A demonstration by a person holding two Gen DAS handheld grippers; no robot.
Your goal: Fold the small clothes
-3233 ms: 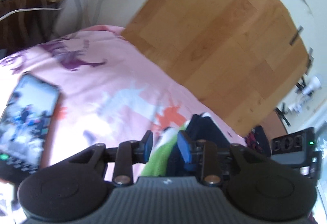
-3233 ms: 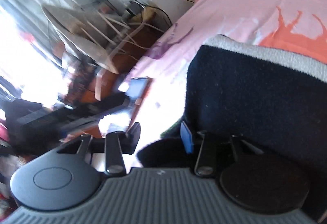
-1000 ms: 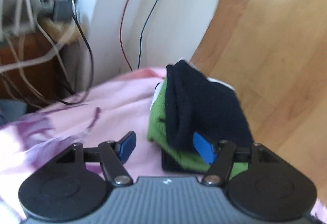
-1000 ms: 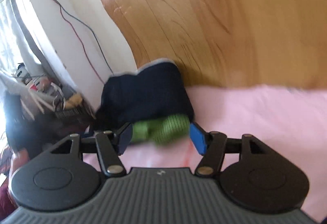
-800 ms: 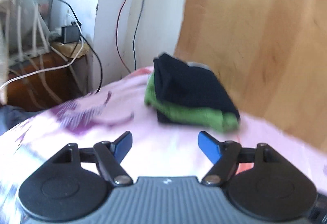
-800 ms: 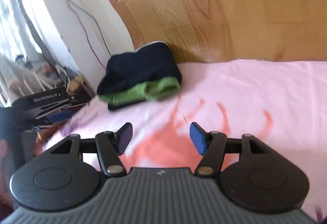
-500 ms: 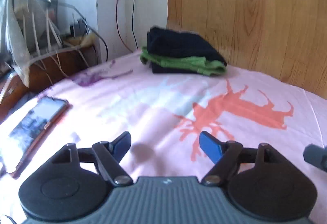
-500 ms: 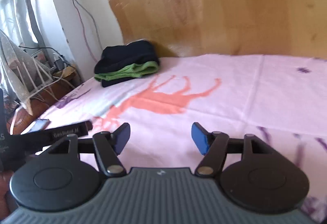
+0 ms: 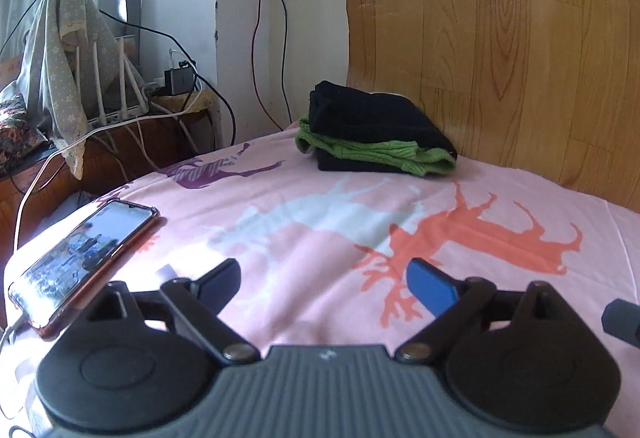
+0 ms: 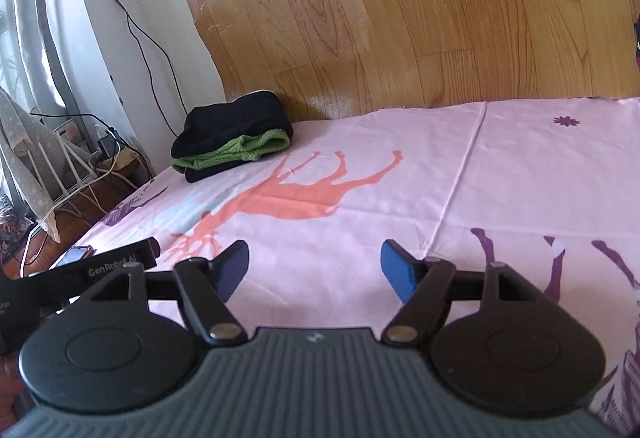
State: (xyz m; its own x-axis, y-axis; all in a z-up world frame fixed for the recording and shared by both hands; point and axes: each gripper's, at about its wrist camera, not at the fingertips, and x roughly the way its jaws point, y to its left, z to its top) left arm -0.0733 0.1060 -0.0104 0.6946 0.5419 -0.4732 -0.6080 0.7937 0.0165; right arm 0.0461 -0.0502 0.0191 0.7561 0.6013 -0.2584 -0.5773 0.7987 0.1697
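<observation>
Moved: both my grippers have drawn back from the stack of folded clothes at the far corner of the bed; a second ago it lay right at my fingertips, and it now lies well apart from both, released.
Left gripper [image 9: 323, 284]: jaws spread wide, having just been opening further; nothing between them but pink sheet.
Right gripper [image 10: 314, 264]: jaws likewise wide apart, also just opened further; nothing between them.
Sight of each other: my left gripper shows as a black bar at the left edge of the right wrist view; a dark tip of my right one pokes in at the right edge of the left wrist view.
Sheet [image 9: 304, 238]: pink, printed with animal shapes in orange, pale blue and purple; it lies directly under both grippers.
Phone [image 9: 82, 256]: screen lit, lying flat on the sheet near my left gripper, at the bed's left edge.
Stack of folded clothes [image 9: 376, 134]: a black piece on top, a green ribbed piece in the middle, a black piece below; it rests on the sheet in the far left corner, just beside the wooden panel.
Wooden panel [image 9: 500, 38]: upright behind the bed.
Cables [image 9: 260, 18]: red and black, hanging down the white wall left of the panel.
Side table [image 9: 120, 150]: beyond the bed's left edge, holding a white router with upright aerials, plugs and a draped grey cloth.
</observation>
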